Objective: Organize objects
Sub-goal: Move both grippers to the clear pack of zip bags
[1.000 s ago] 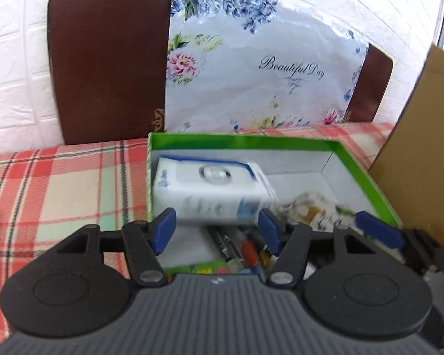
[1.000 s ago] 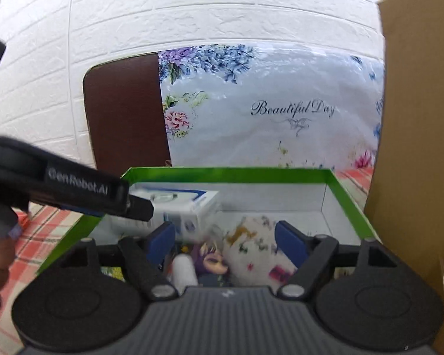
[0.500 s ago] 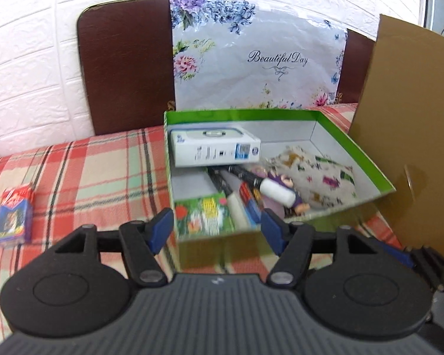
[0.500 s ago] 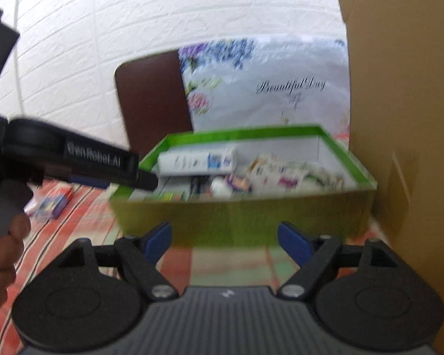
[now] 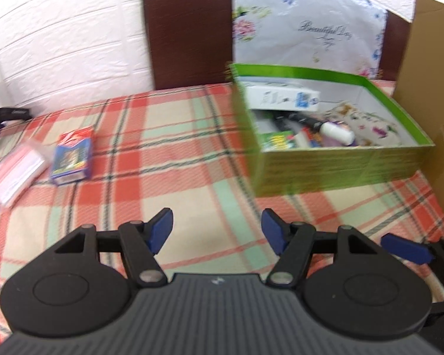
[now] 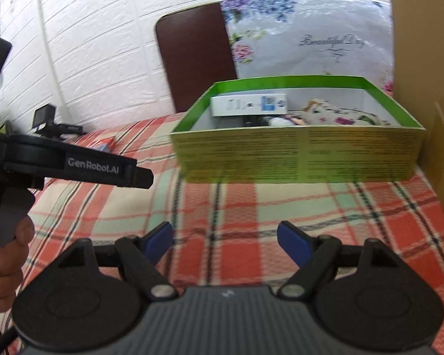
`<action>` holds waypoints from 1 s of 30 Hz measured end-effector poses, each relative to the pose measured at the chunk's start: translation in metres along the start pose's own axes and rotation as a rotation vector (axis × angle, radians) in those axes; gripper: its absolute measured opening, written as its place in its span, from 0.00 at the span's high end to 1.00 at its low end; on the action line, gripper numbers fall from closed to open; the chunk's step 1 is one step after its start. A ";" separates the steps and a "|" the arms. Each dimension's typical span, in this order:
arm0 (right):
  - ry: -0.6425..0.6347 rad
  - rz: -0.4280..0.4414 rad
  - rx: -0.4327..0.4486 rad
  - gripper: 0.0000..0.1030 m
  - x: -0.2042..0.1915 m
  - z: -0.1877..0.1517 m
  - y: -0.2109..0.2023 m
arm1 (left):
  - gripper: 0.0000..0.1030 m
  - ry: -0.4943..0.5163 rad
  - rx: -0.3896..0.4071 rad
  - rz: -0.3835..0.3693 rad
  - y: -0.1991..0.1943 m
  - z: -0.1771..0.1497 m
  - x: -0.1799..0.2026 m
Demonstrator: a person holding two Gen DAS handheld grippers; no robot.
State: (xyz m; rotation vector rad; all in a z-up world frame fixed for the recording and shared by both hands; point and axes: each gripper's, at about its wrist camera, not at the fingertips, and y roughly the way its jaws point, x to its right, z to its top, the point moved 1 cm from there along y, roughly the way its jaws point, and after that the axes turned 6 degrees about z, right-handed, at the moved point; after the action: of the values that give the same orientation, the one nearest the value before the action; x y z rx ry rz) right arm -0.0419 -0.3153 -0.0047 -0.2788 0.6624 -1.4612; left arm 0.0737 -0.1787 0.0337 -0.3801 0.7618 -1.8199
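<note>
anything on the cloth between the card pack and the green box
Nothing: in the left wrist view the stretch between the card pack and the green box is bare plaid cloth.

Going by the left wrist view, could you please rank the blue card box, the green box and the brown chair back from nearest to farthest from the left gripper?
From the left gripper:
1. Blue card box, on the cloth, left.
2. Green box, right; nearly as close, a narrow call.
3. Brown chair back, behind the table, plainly farthest.
</note>
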 end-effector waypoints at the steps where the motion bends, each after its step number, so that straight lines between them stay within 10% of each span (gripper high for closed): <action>1: -0.008 0.007 -0.007 0.22 -0.005 0.000 0.001 | 0.34 -0.005 -0.004 0.012 0.001 -0.002 -0.005; 22: -0.319 0.194 -0.194 0.24 -0.122 0.000 0.070 | 0.34 -0.204 -0.067 0.200 0.020 -0.047 -0.149; 30: -0.458 0.338 -0.095 0.19 -0.206 0.034 0.114 | 0.34 -0.451 -0.070 0.314 0.016 -0.046 -0.259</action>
State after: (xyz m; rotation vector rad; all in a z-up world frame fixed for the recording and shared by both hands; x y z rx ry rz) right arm 0.0763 -0.1099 0.0094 -0.5300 0.3815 -0.9957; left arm 0.1548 0.0712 0.0143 -0.6518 0.5334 -1.3484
